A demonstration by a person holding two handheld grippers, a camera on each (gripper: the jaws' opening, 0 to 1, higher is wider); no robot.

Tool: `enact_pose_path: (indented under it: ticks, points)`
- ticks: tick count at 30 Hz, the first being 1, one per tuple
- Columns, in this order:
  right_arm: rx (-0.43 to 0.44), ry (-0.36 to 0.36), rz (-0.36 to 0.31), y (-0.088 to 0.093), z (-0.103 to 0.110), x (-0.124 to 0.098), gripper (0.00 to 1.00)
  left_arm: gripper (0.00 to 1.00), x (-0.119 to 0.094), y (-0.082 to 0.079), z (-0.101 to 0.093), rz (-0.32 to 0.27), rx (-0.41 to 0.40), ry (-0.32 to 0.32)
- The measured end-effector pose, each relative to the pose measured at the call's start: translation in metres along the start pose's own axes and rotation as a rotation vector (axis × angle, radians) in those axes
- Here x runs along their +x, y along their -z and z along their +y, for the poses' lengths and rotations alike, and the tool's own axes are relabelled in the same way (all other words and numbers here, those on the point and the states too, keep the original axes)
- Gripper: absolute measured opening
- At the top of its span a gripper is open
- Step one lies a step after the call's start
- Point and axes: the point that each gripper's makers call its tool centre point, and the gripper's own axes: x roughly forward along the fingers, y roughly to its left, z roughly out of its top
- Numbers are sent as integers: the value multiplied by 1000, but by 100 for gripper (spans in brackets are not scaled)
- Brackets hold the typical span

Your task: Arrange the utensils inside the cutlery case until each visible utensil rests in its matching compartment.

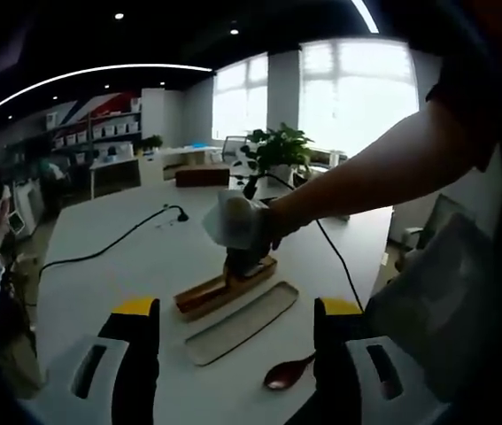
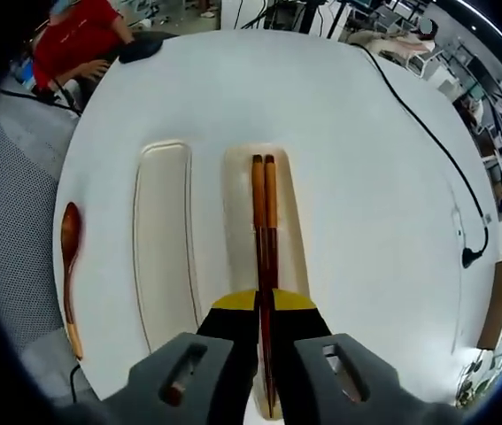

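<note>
Round white table (image 2: 357, 177) bore open wooden cutlery case (image 2: 297, 239), pale lid (image 2: 164, 239) alongside. Right gripper (image 2: 264, 312) clamped brown chopstick pair (image 2: 264, 212), lowering into case trough. Brown wooden spoon (image 2: 69, 266) outside beyond lid, awaiting turn. Left gripper (image 1: 233, 332) spread, empty.

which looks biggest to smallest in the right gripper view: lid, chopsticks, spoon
1. lid
2. chopsticks, about as long as the lid but much thinner
3. spoon
</note>
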Motion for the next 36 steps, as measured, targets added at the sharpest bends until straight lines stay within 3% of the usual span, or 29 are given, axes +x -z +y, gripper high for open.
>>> enact_pose_path:
  ticks: [6, 18, 29, 36]
  points:
    - [-6, -2, -7, -1, -1, 1, 0, 73, 1, 1, -1, 7, 0, 3]
    - [61, 26, -25, 1, -6, -1, 4, 75, 0, 1, 3, 7, -4, -11]
    - [133, 114, -89, 2, -15, -21, 15, 74, 0, 1, 3, 5, -1, -13]
    - [229, 155, -176, 2, -10, -42, 15, 74, -2, -2, 0, -3, 16, -11]
